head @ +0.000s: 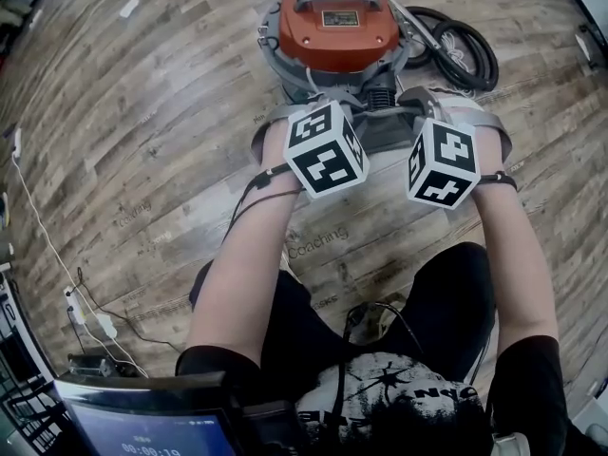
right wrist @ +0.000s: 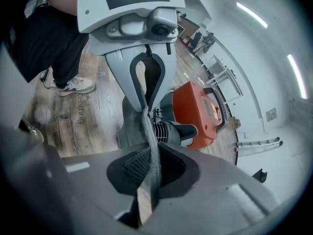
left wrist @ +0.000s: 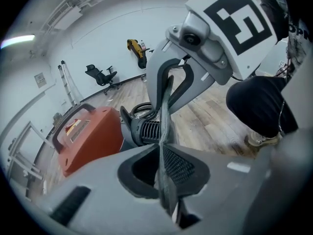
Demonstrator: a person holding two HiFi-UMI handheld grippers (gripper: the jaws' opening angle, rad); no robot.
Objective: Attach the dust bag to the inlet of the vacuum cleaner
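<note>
Head view with both gripper views: the bag-fitting step. My left gripper [left wrist: 162, 168] is pinching one edge of the grey dust bag [right wrist: 131, 124], with its jaws pressed nearly together on the thin cloth. My right gripper [right wrist: 149, 173] is pinching the opposite edge in the same way. The bag is hanging stretched between them, just in front of the orange vacuum cleaner [head: 332, 17]. Its cloth is lying at the black ribbed inlet [right wrist: 172, 131] (touching it or just short of it, I cannot tell).

Step, as I am judging it: I am presenting the bag's mouth to the inlet, and it is not yet seated. The next move is calling for both claws to be holding the opening taut while easing it evenly over the ribbed stub, so that neither edge is slipping free.

Hidden or unclear: in the head view the marker cubes are covering my jaw tips and most of the bag. The bag's opening is showing in no view. In both gripper views the fabric is masking the spot where the inlet is meeting the cloth
</note>
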